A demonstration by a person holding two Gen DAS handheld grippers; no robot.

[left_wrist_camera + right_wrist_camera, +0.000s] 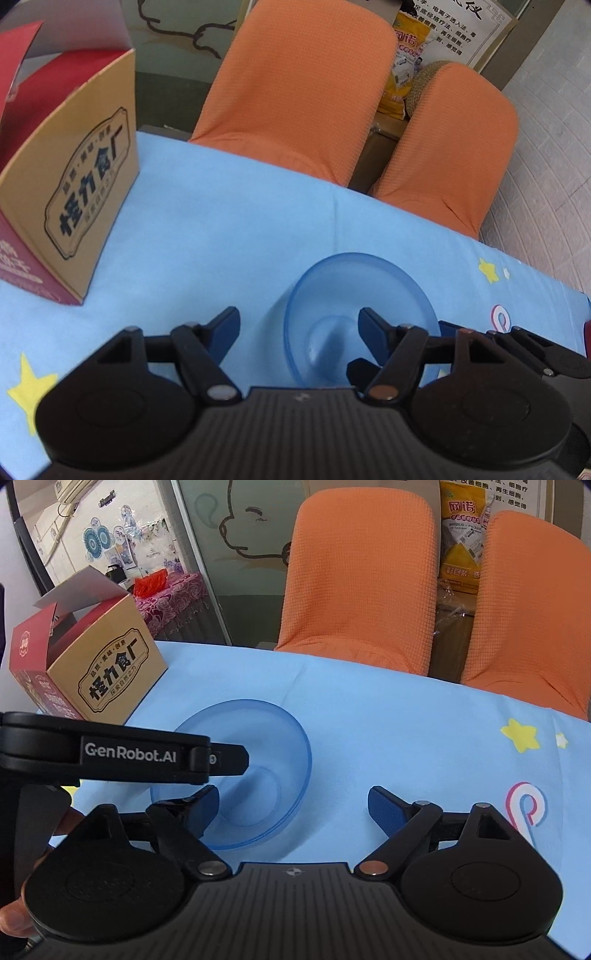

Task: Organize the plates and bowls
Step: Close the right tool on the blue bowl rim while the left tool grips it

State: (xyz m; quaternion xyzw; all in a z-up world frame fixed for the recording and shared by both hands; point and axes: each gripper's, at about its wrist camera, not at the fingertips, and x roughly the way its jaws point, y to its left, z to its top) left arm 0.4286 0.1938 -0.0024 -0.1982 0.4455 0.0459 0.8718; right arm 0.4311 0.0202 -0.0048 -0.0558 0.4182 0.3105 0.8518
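A translucent blue bowl (354, 295) stands upright on the light blue tablecloth (229, 229). My left gripper (299, 325) is open, with its right finger over the inside of the bowl and its left finger outside the rim. In the right wrist view the same bowl (266, 738) lies left of centre. My right gripper (291, 805) is open, its left finger at the bowl's near rim and its right finger over bare cloth. The left gripper's body (122, 753) reaches in from the left over the bowl.
An open cardboard box (74, 206) with a red side stands at the left, also in the right wrist view (96, 672). Two orange-covered chair backs (303, 88) (358, 576) stand behind the table's far edge. The cloth has yellow star prints (521, 734).
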